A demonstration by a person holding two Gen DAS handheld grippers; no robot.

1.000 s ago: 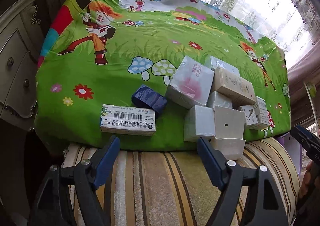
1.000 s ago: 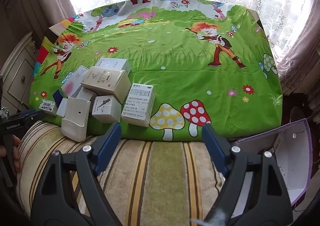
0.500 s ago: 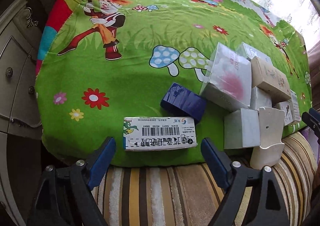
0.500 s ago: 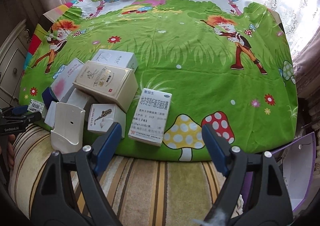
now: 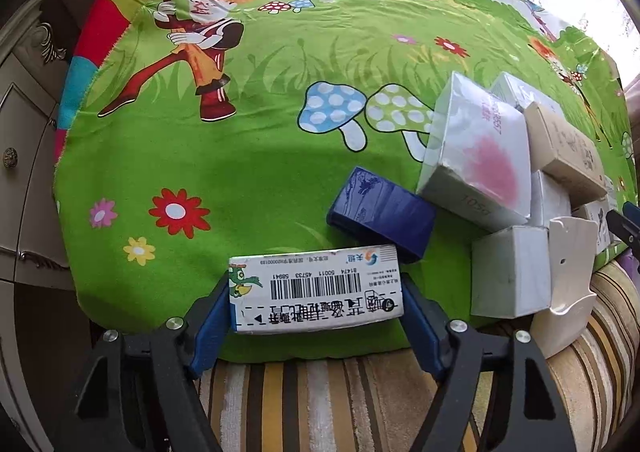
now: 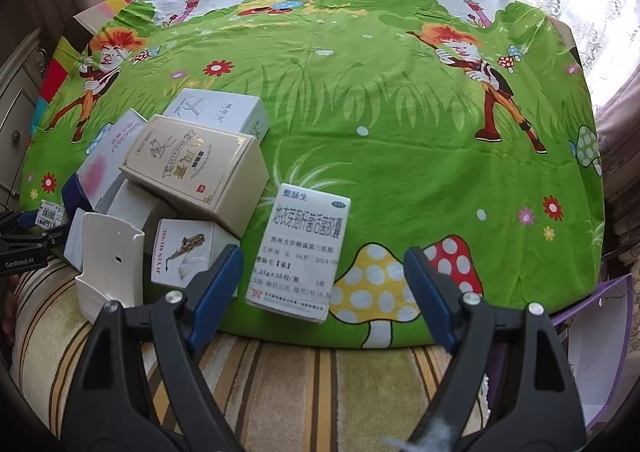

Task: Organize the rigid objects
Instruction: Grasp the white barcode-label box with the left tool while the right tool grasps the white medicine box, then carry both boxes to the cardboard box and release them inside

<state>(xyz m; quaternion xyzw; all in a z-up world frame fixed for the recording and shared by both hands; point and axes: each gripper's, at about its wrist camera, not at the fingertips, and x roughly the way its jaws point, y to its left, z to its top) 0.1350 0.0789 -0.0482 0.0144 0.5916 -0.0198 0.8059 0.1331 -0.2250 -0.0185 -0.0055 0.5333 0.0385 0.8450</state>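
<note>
- The barcode box (image 5: 316, 290) lies at the near edge of the green cloth (image 5: 260, 156), between the left tongs (image 5: 316, 318); the jaws have just been closing and look to touch both ends.
- Right tongs (image 6: 324, 284) gape, empty, over the white medicine box (image 6: 302, 252).
- The sorting looks barely begun: about nine boxes are still jumbled, one of them a blue box (image 5: 380, 212).

The barcode box (image 5: 316, 290) lay at the near edge of the cartoon cloth (image 5: 260, 156), between the left gripper's (image 5: 316, 312) fingers. Just behind it to the right lay a small box (image 5: 380, 212). Further right sat a heap of boxes (image 5: 516, 172), one leaning on others. In the right wrist view, a medicine box (image 6: 300, 252) lay right of that heap, between the right gripper's (image 6: 324, 280) fingers, nearer the left one.
</note>
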